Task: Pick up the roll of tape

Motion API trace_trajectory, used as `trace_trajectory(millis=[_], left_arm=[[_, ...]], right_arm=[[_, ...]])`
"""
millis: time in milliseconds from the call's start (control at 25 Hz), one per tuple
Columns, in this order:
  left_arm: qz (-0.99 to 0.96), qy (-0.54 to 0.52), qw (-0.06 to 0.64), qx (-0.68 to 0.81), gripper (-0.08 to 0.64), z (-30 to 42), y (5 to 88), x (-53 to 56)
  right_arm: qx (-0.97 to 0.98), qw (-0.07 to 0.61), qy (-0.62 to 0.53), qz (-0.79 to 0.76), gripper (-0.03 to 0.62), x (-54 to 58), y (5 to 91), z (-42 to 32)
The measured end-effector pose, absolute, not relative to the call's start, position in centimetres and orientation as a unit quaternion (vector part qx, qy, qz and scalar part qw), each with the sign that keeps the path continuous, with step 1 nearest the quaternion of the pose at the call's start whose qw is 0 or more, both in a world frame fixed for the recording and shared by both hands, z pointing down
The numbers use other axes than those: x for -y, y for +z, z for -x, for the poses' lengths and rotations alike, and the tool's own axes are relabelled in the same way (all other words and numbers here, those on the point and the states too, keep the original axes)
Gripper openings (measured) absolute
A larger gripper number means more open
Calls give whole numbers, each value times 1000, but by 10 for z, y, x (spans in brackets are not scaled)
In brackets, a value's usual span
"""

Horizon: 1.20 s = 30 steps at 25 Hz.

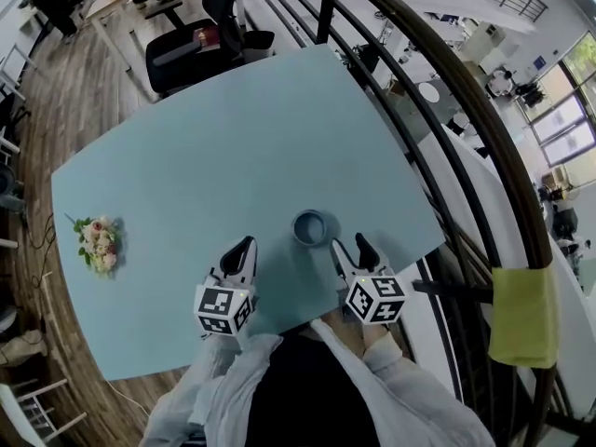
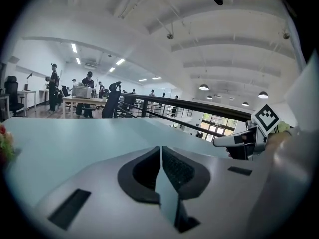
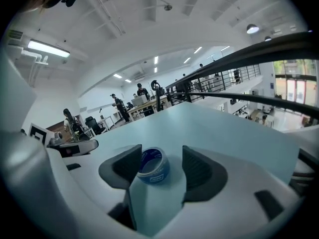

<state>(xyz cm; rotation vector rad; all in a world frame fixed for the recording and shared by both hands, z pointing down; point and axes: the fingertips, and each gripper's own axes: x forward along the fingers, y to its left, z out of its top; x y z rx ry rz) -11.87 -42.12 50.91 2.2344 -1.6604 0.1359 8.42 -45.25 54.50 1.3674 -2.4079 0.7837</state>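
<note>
A small bunch of flowers [image 1: 98, 243] lies at the left edge of a pale blue table [image 1: 233, 147], well apart from everything else on it. Lower centre of the head view, the left gripper [image 1: 247, 244] is held low over the table's near edge, and its own view shows the two dark jaws pressed together with nothing between them [image 2: 160, 159]. Just right of it, the roll of tape [image 1: 309, 226] lies flat on the table, a blue ring with its hole facing up, placed between the two grippers and slightly ahead of their tips. The right gripper [image 1: 349, 243] sits just beside the roll, lower right of it, jaws spread wide. In the right gripper view the tape [image 3: 153, 166] shows through the gap between the jaws, closer to the left-hand one, untouched by either. A dark curved railing [image 1: 447, 110] sweeps down the right side, with a yellow cloth [image 1: 524, 315] draped over it at lower right.
</note>
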Motion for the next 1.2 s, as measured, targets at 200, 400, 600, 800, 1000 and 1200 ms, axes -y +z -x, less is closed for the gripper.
trace_trajectory(millis=[200,400,600,800,1000,1200], left_arm=[[-774,56,196,600,26,131,528,429],[-760,63,215,611,26,146,544,429],[-754,61,220,616,26,159,555,439],[-749,61,228,619,26,167,565,443],[-745,57,233,622,26,172,570,445],[-744,53,237,622,26,177,574,446]], right_arm=[[829,160,284,-455,255,470,567,-67],[817,205,301,-447,268,477,596,-52],[802,237,305,-456,275,493,616,-43],[794,272,298,-454,273,501,624,-32],[792,305,290,-442,266,499,643,-28],[786,326,269,-450,247,499,646,-27]])
